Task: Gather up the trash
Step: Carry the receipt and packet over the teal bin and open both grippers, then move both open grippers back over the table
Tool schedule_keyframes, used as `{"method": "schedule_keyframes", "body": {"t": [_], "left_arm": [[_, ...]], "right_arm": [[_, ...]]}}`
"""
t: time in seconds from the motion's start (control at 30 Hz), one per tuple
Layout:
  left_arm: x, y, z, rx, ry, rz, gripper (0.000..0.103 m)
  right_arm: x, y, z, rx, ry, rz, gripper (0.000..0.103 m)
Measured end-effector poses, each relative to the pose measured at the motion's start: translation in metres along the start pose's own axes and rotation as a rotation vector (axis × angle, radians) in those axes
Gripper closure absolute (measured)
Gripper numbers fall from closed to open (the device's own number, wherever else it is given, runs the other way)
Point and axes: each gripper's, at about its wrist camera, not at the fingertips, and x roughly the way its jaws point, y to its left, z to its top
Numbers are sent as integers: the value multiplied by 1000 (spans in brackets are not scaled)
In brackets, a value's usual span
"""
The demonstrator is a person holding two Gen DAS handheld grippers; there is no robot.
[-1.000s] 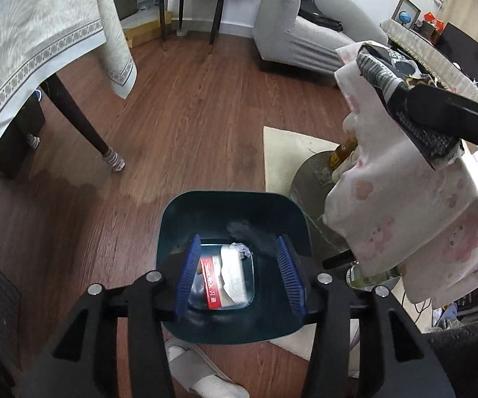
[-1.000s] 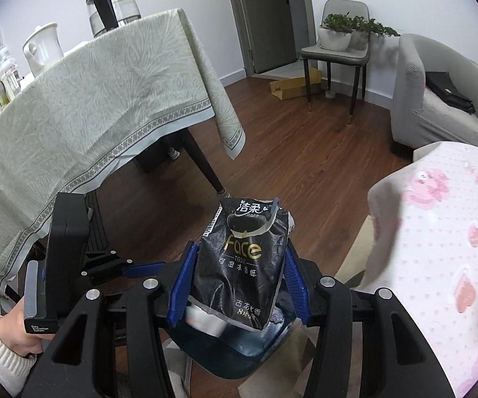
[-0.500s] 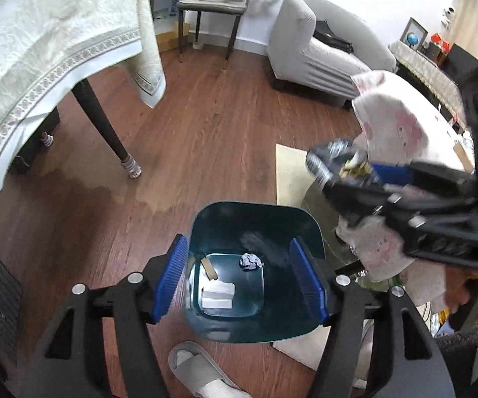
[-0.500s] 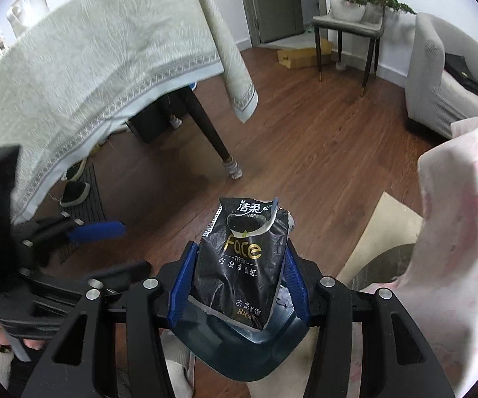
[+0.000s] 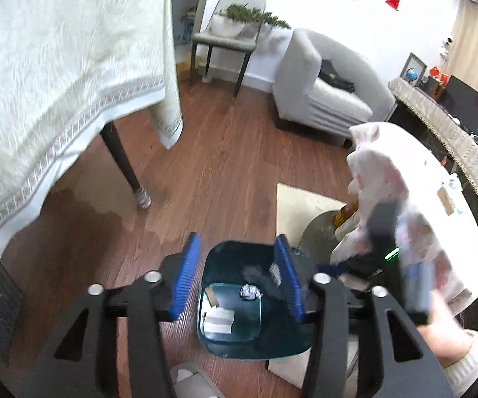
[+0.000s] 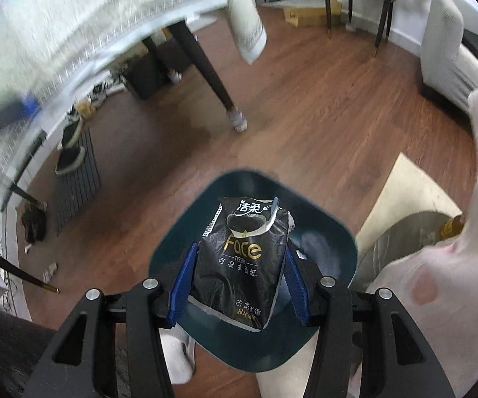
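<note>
The dark teal trash bin (image 5: 292, 341) stands on the wood floor, with a crumpled paper ball (image 5: 250, 292) and white tissue (image 5: 219, 320) at its bottom. My left gripper (image 5: 237, 237) hovers above the bin; its jaws are closing with nothing between them. My right gripper (image 6: 240, 245) is shut on a black tissue pack (image 6: 242, 262), held upright just over the bin's (image 6: 331, 232) mouth. In the left wrist view the right gripper's black body (image 5: 385, 232) shows blurred at the right.
A table under a cream tablecloth (image 5: 56, 83) and its dark leg (image 5: 123, 165) stand to the left. A pink floral cloth (image 5: 404, 199) drapes a table on the right. A pale rug (image 5: 302, 202), a grey slipper (image 5: 189, 381) and a grey sofa (image 5: 322, 99) are nearby.
My left gripper has risen and drawn back from the bin, its jaws widening, then narrowing. My right gripper has come down with the tissue pack, over the bin.
</note>
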Motion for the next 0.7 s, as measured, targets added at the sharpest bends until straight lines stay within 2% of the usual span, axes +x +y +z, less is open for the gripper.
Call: {"method": "schedule_keyframes", "body": {"t": [0.07, 0.13, 0.27, 0.33, 0.47, 0.63, 0.7], "left_arm": [[-9, -6, 6, 13, -31, -11, 65], [-15, -13, 10, 20, -56, -22, 67], [-25, -19, 16, 28, -91, -30, 67], [-30, -22, 17, 25, -110, -39, 67], [-37, -25, 24, 14, -147, -45, 67], [-44, -39, 33, 13, -193, -56, 67], [-47, -44, 36, 12, -213, -64, 67]], "right_arm": [[11, 2, -7, -19, 30, -15, 49], [16, 2, -12, -27, 48, -17, 45], [16, 6, -17, -60, 54, -22, 32], [13, 8, -19, -70, 49, -22, 30], [2, 8, -20, -83, 29, -18, 29], [-31, 9, -18, -103, -43, 1, 30], [-49, 10, -17, -116, -79, 8, 33]]}}
